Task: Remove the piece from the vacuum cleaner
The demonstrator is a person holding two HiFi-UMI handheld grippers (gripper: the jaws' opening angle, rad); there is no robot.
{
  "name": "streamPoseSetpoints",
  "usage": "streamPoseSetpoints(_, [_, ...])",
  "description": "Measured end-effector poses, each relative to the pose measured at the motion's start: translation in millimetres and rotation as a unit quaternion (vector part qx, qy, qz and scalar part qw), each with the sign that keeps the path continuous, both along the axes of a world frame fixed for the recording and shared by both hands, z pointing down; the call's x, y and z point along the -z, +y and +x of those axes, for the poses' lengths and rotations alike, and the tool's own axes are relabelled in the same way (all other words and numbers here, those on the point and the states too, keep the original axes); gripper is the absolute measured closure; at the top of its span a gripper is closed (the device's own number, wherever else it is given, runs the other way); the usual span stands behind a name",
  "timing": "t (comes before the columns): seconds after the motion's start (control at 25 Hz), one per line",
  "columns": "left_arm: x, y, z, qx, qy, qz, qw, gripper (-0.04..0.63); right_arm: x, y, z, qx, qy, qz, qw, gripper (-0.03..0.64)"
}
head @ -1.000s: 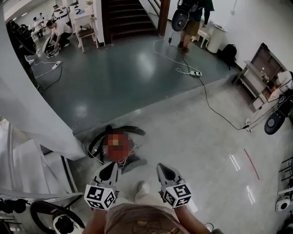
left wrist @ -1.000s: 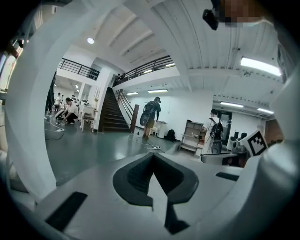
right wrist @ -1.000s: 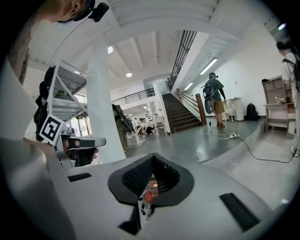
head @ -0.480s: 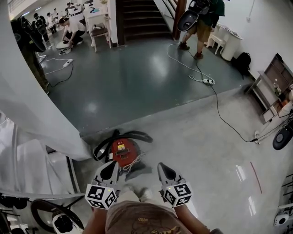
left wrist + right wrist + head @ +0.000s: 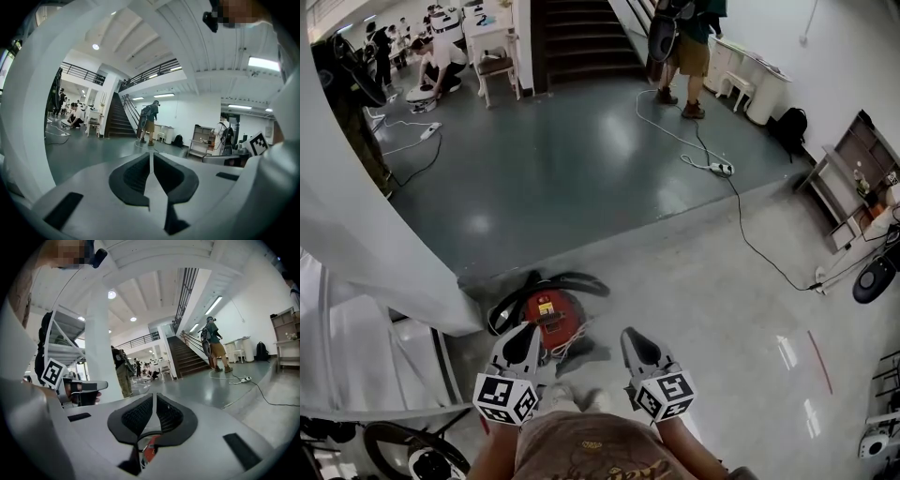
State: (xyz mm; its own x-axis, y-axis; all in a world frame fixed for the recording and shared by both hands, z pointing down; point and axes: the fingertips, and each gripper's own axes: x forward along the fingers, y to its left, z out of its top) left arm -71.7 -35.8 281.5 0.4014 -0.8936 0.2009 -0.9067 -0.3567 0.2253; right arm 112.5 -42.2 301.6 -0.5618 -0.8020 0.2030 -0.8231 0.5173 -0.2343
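Both the left gripper (image 5: 526,330) and the right gripper (image 5: 632,336) are pressed together and pinching nothing. The red vacuum cleaner (image 5: 560,319) sits on the floor just ahead of the left one, with its black hose (image 5: 548,279) curled round it. We judge this as approach: get lower, spread the jaws, and grip the piece squarely before pulling (which piece, can't tell). The body label (image 5: 546,304) is too small to read.

Grippers: two, the left gripper (image 5: 526,330) and the right gripper (image 5: 632,335).
Marker cubes (image 5: 504,398): two, one at the rear of each gripper.
Vacuum cleaner (image 5: 546,309): one, red, just ahead of the left gripper.
Power strips (image 5: 722,169): two, white, on the floor far ahead.
Staircase (image 5: 581,42): one, far ahead.
Backpack (image 5: 788,127): one, black, far ahead, right of the right gripper.
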Motion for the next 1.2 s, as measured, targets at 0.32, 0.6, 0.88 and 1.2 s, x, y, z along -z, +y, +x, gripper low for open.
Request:
streamPoseSetpoints(0.32, [-7,-3,-6,-0.014,0.019,-0.009,0.9997,0.448,-4,2,-16,0.022,-0.016,-0.011,1.000,0.461])
streamPoseSetpoints(0.6, [-23,-6,-9,-0.032,0.022,-0.031,0.9987,0.321,-20,1,-28,0.050,-0.012,-0.034,0.998,0.391])
streamPoseSetpoints(0.88, [-81,-13,-12,-0.045,0.014,-0.082,0.9955,0.321,-66,-13,-35,0.069,0.008,-0.071,0.995,0.391])
streamPoseSetpoints(1.2, [-197,-17,-5,-0.071,0.005,-0.153,0.9856,0.322,-183,-17,-40,0.117,0.065,-0.137,0.982,0.391])
